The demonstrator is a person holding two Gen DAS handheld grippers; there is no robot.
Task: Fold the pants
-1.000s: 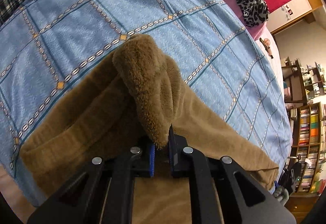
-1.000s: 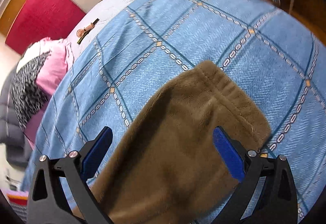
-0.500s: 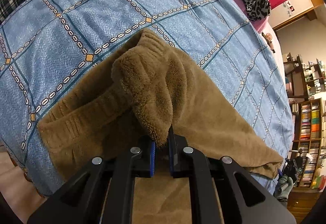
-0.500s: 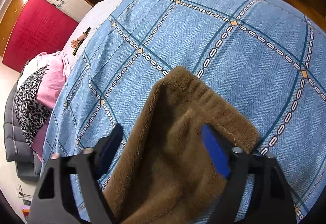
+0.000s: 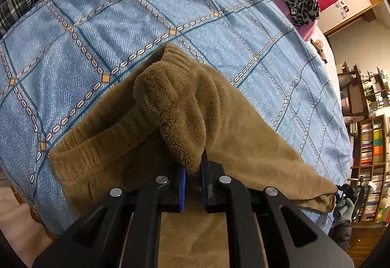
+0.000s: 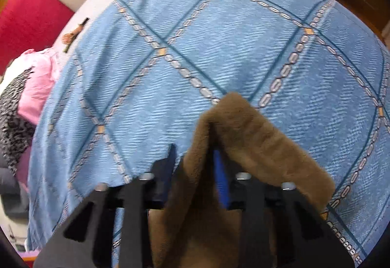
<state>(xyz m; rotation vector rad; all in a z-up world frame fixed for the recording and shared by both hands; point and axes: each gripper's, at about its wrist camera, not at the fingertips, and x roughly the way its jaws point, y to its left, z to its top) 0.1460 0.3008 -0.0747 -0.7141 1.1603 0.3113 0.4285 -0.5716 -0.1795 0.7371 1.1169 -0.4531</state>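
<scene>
Clearly soft, floppy fleece: brown pants (image 5: 231, 126) draped on the blue bed cover (image 5: 146, 24), left gripper (image 5: 193, 175) clamped on the waistband fold, right gripper (image 6: 195, 165) closing around a bunched hem; best gripped at edges.

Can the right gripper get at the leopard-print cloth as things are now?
Probably not. The right gripper is closing on a fold of the brown pants, and the leopard-print cloth lies far across the blue bedspread.

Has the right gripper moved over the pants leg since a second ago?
Yes. The right gripper has come in over the pants cuff, closing on it; the blue bedspread's chain lines look larger.
</scene>
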